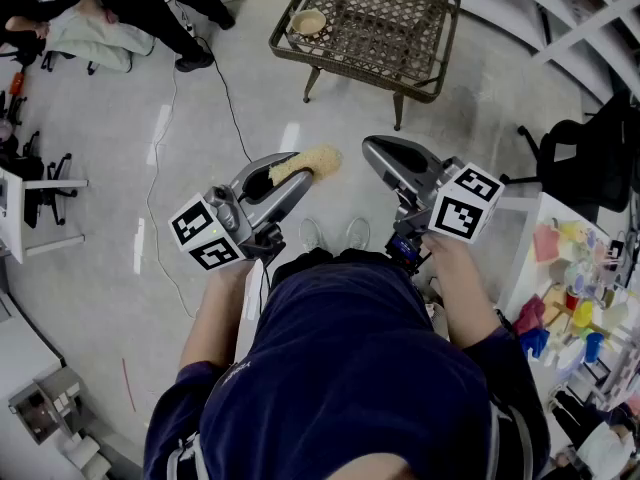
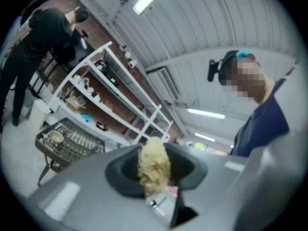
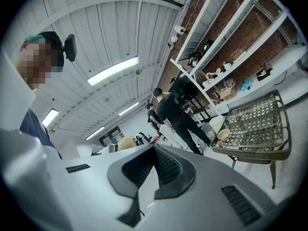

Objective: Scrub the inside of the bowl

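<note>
A small tan bowl (image 1: 308, 22) sits on a wicker table (image 1: 360, 71) across the floor, well ahead of both grippers. The same bowl (image 2: 56, 137) shows far off in the left gripper view, and the bowl (image 3: 224, 134) also in the right gripper view. My left gripper (image 1: 292, 175) is shut on a yellow fibrous scrubber (image 1: 310, 163), which sticks out past its tips; the scrubber (image 2: 154, 165) fills the gap of the left gripper (image 2: 155, 172). My right gripper (image 1: 376, 149) is held level beside it, jaws shut with nothing between them (image 3: 155, 150).
A black cable (image 1: 232, 108) trails over the pale floor between me and the table. People (image 1: 150, 8) stand at the far left. A white table with coloured items (image 1: 575, 298) and a black chair (image 1: 600, 158) are on my right. White shelving (image 2: 110, 95) lines the brick wall.
</note>
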